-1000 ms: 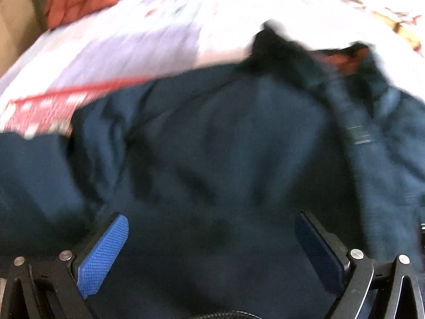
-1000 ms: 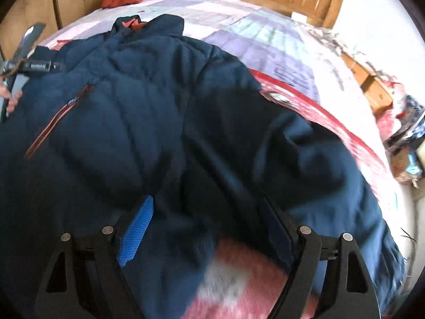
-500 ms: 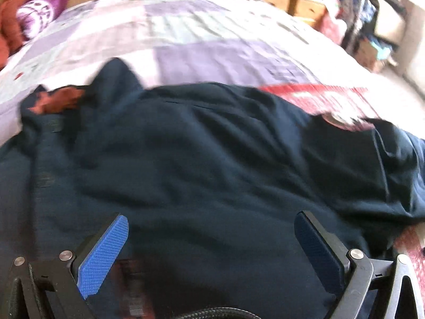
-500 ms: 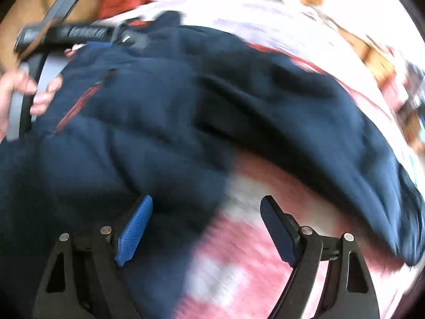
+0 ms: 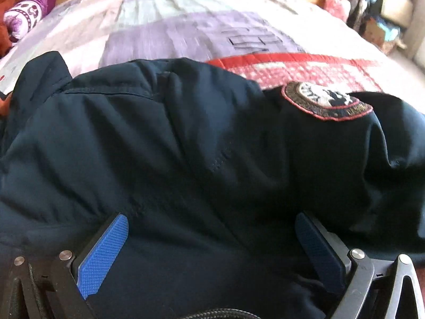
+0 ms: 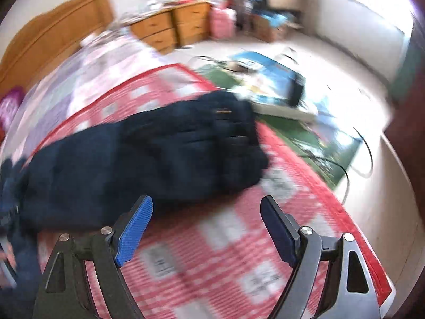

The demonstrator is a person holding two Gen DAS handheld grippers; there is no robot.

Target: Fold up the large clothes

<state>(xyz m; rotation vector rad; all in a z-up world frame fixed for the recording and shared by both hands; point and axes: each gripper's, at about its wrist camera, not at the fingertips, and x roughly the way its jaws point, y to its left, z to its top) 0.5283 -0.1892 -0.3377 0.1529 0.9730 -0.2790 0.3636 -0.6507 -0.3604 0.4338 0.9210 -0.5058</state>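
A large dark navy jacket lies spread on the bed, with a round red-edged sleeve patch at the right. My left gripper is open, low over the jacket's body, holding nothing. In the right wrist view the jacket's sleeve stretches out over the red checked quilt, its cuff pointing to the bed's edge. My right gripper is open and empty, just in front of the sleeve, above the quilt. This view is blurred.
The bed has a lilac patchwork cover and a purple cushion at the head. Wooden drawers stand by the wall. Blue and green boxes with cables lie on the floor beside the bed's edge.
Both grippers swung to the right. The left view moved from the collar to the patched sleeve. The right view left the jacket body and now faces the sleeve end and floor.
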